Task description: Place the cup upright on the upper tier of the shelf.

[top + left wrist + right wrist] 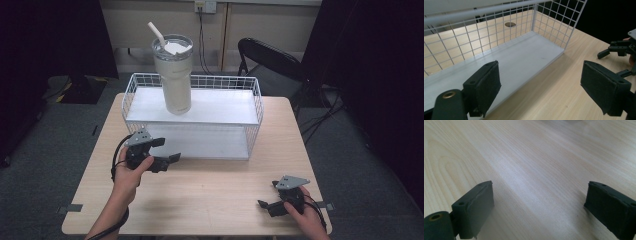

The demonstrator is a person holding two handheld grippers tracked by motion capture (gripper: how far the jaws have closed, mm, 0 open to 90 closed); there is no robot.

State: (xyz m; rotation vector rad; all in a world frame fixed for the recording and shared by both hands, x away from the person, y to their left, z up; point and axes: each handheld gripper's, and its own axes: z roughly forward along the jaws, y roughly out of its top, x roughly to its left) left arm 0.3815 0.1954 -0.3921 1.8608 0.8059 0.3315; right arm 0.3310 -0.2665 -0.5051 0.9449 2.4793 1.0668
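Tongs first: your left tongs (169, 150) stand wide, with nothing between the pads. You can see this in the left gripper view, where the two black pads (486, 85) frame bare wood and the white bottom panel (519, 57) of the wire rack (252, 135). In the high view they sit left of centre, just in front of the rack's open lower level, with the tips pointing toward it and apart from it.

Your right tongs (266, 194) are also wide and hold nothing. They rest low at the lower right of the high view, over the tabletop (210, 195) and well apart from the rack. The right gripper view has only wood grain between their pads (477, 205).

The rack sits at the far middle of the tabletop. On its top panel, toward the left end, the cream tumbler (172, 80) stands upright. Its straw (156, 32) leans to the upper left. A black chair (270, 57) stands behind the tabletop at the upper right.
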